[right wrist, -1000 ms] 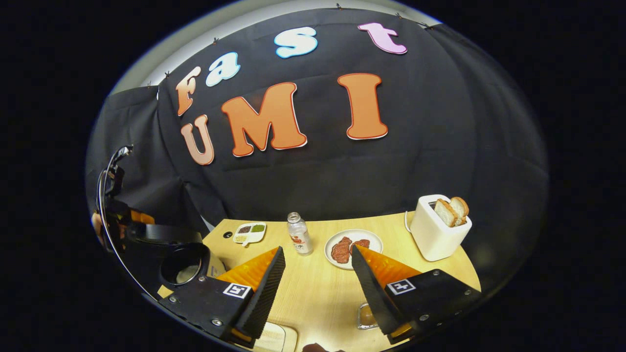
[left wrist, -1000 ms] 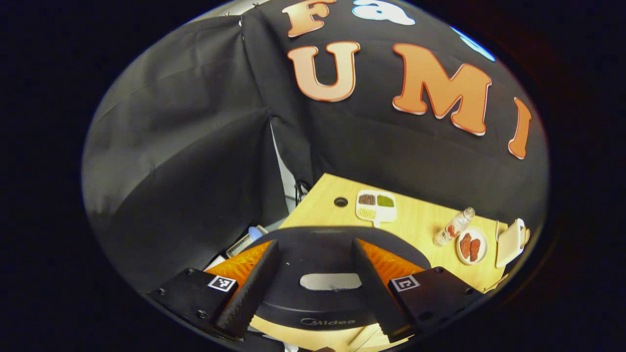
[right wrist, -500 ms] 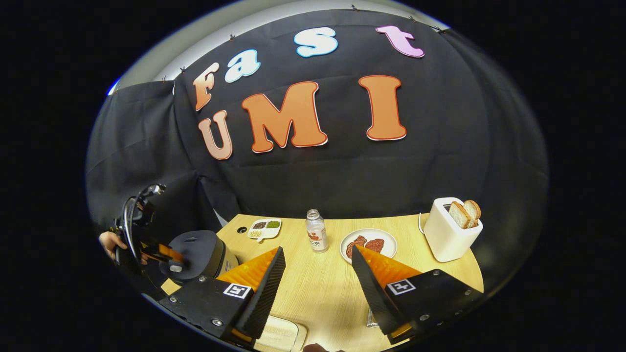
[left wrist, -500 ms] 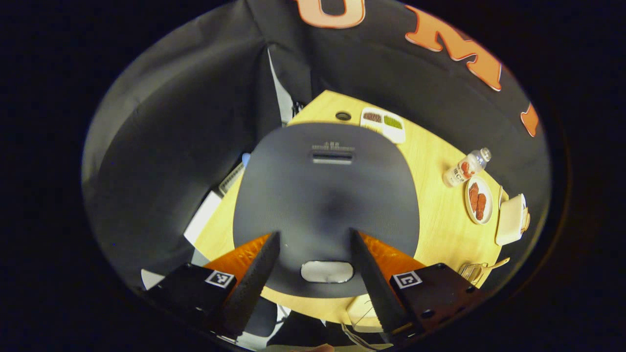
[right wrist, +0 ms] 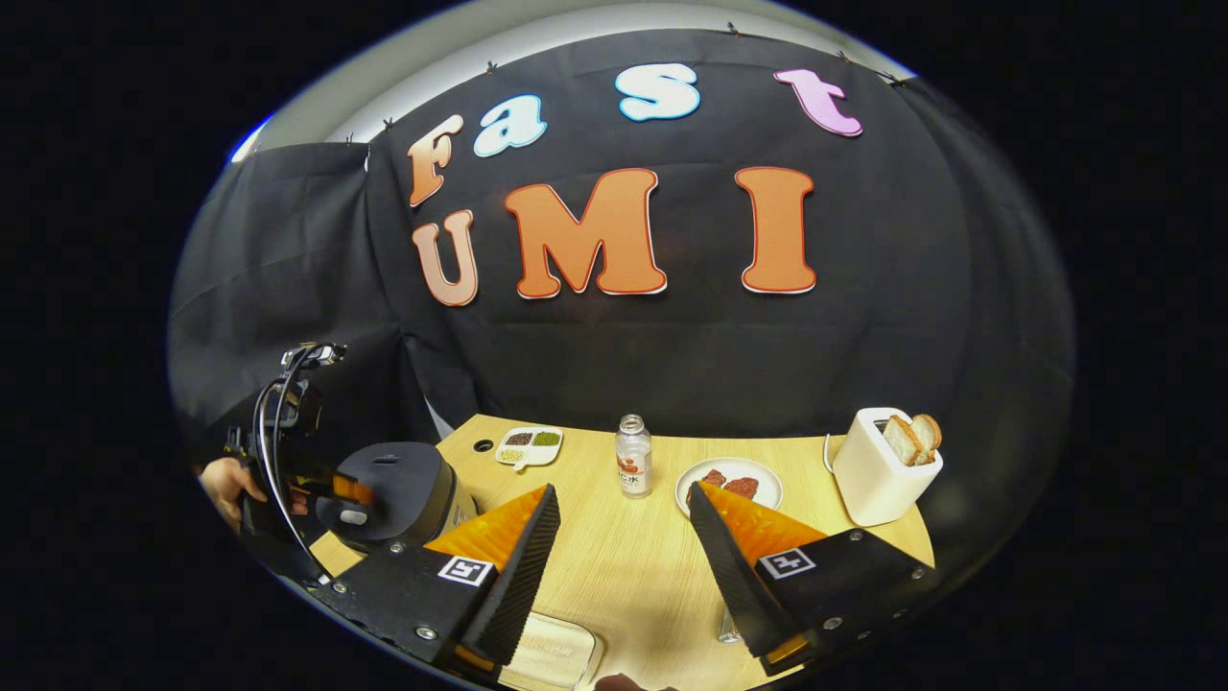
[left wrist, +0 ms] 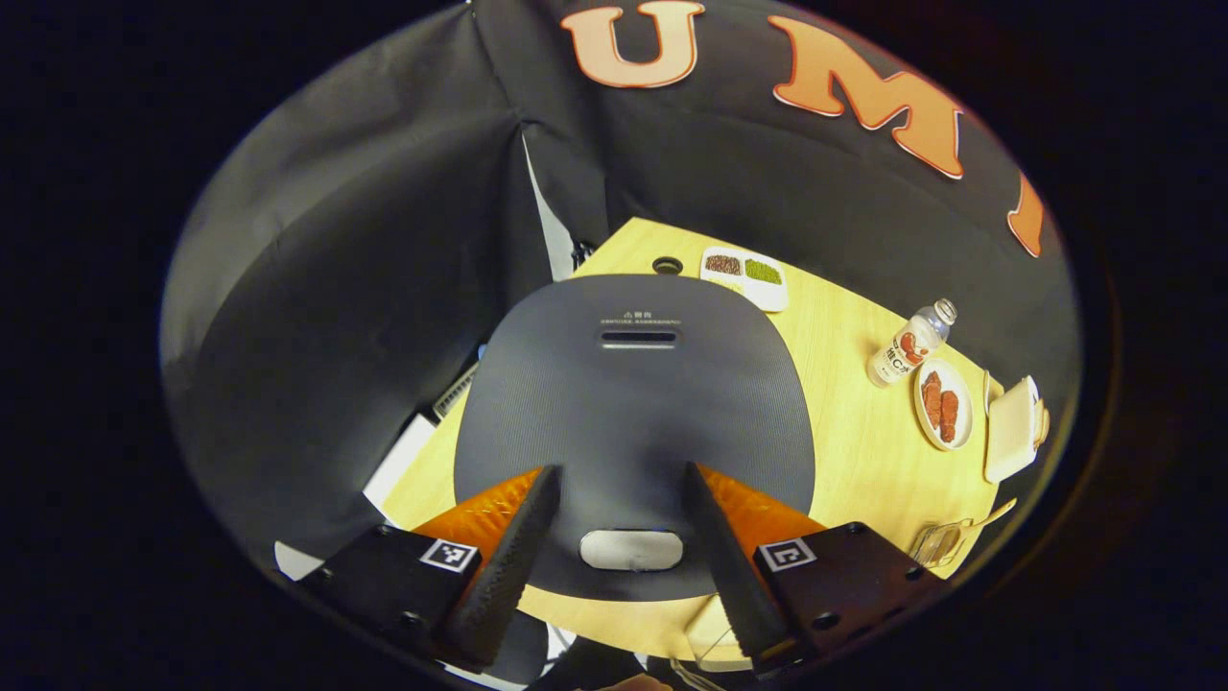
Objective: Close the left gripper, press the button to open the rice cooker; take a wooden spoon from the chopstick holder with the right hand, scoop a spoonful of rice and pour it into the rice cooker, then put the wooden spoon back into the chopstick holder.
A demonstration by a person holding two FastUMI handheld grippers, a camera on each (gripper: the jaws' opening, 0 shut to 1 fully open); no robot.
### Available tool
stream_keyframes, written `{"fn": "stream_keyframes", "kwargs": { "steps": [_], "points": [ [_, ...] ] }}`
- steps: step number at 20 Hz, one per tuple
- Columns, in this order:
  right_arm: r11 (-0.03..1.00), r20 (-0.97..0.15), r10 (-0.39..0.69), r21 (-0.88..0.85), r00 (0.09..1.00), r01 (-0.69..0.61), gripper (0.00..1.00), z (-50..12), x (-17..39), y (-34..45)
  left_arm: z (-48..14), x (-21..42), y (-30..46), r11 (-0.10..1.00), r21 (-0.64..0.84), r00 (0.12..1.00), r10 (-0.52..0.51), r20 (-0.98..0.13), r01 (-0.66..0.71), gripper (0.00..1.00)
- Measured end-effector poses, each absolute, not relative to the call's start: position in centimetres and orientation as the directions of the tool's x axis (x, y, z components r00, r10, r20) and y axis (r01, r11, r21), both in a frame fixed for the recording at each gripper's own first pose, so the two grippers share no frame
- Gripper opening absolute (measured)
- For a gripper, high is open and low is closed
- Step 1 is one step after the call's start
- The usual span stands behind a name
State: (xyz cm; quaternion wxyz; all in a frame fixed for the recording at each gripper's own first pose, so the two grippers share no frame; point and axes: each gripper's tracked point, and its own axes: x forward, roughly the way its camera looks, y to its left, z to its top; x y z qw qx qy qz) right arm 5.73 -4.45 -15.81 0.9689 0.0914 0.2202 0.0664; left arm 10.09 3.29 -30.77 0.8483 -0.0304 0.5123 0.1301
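We see the rice cooker (left wrist: 633,403) in the lower middle of the left gripper view, its dark lid closed and filling the centre of the frame, with a pale oval button (left wrist: 631,550) at its near edge. The left gripper (left wrist: 614,566) hangs above that edge with its two fingers spread wide, one on either side of the button; whether they touch the lid we cannot tell. In the right gripper view the same cooker (right wrist: 398,491) sits at the lower left of the frame, near the left end of the wooden table (right wrist: 624,566), and a hand (right wrist: 228,485) holds the left gripper (right wrist: 341,491) just over it.

At the lower right of the left gripper view stands a clear chopstick holder (left wrist: 935,545) with a wooden spoon (left wrist: 980,519) sticking out of it toward the table's edge.

The right gripper (right wrist: 624,576) sits at the bottom of its own view, fingers wide apart and holding nothing, over bare table. Between and beyond them we see a small bottle (right wrist: 632,468), a plate of reddish food (right wrist: 734,483) and, at the right, a white toaster (right wrist: 883,467) with bread slices in it. A small divided dish (right wrist: 529,444) lies behind the cooker, near the cloth wall. A pale rectangular tray (right wrist: 552,655) lies at the bottom edge of the frame.
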Motion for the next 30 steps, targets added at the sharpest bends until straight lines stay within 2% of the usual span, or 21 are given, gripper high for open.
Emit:
{"fn": "stream_keyframes", "kwargs": {
  "steps": [6, 7, 8, 10, 11, 12, 16, 21, 27, 30],
  "points": [
    [0.979, -0.313, 0.138, 0.186, 0.94, -0.081, 0.86, -10.4, 5.9, -3.8, -20.1, 13.1, -0.6, 0.992, 0.082, 0.764, 0.125, -0.632, -0.094, 0.91],
    [0.982, -0.294, 0.13, 0.17, 0.947, -0.082, 0.86, -9.5, 5.9, -3.7, -18.0, 13.2, -1.5, 0.995, 0.073, 0.807, 0.103, -0.581, -0.074, 0.94],
    [0.984, -0.269, 0.119, 0.157, 0.956, -0.079, 0.86, -8.4, 5.9, -3.6, -16.1, 13.4, -2.2, 0.996, 0.064, 0.841, 0.081, -0.534, -0.056, 0.9],
    [0.986, -0.225, 0.11, 0.146, 0.968, -0.078, 0.86, -6.5, 5.7, -3.3, -12.4, 13.1, -3.4, 0.999, 0.042, 0.899, 0.034, -0.437, -0.017, 0.97],
    [0.989, -0.193, 0.099, 0.124, 0.976, -0.076, 0.86, -5.8, 5.7, -3.4, -11.8, 13.1, -3.5, 0.999, 0.041, 0.925, 0.024, -0.38, -0.01, 0.9],
    [0.993, -0.174, 0.081, 0.103, 0.981, -0.063, 0.86, -5.4, 5.8, -3.7, -10.4, 12.9, -3.6, 0.999, 0.039, 0.943, 0.012, -0.332, 0.001, 0.9],
    [0.993, -0.126, 0.08, 0.095, 0.989, -0.068, 0.86, -3.6, 5.1, -3.3, -6.4, 11.6, -4.6, 0.999, 0.006, 0.981, -0.037, -0.192, 0.039, 0.92],
    [0.994, -0.018, 0.081, 0.08, 0.997, -0.079, 0.86, -1.5, 5.2, -3.0, -4.3, 10.7, -4.7, 0.998, 0.008, 0.994, -0.056, -0.089, 0.057, 0.91],
    [0.992, 0.015, 0.086, 0.09, 0.996, -0.087, 0.87, -0.8, 4.8, -3.1, -3.7, 10.1, -5.3, 0.997, 0.026, 0.997, -0.072, -0.037, 0.073, 0.96],
    [0.992, 0.024, 0.088, 0.086, 0.996, -0.089, 0.87, -0.6, 4.8, -3.2, -3.1, 9.9, -5.2, 0.997, 0.017, 0.997, -0.068, -0.024, 0.069, 0.9]
  ]
}}
